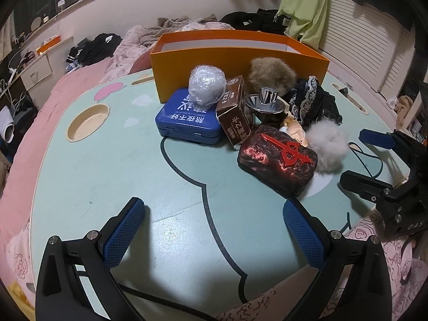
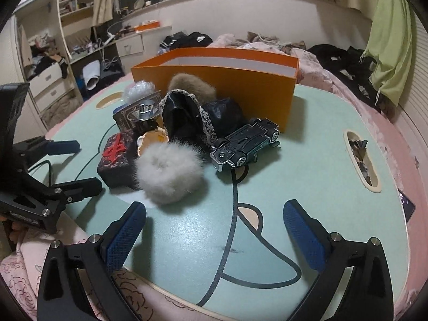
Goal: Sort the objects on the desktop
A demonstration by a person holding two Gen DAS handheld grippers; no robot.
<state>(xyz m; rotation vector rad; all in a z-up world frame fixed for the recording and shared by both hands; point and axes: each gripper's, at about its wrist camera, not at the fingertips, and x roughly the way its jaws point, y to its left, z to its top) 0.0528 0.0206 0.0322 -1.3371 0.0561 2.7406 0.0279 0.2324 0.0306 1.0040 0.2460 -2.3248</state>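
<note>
Right gripper (image 2: 214, 230) near edge, jaws spread wide, empty. Left gripper (image 1: 214, 224) likewise wide, empty. White fur puff (image 2: 168, 172) just ahead: light, soft, squashy; pinch across middle. Toy car (image 2: 244, 141) right of it: stiff, upturned; grip across sides.

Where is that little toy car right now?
In the right wrist view, the toy car lies upside down on the green table, right of the white fluffy ball and just in front of the orange box.

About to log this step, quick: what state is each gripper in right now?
Left gripper: open, holding nothing, over bare table.
Right gripper: open wide, nothing between its fingers, near the white fluffy ball.
</note>
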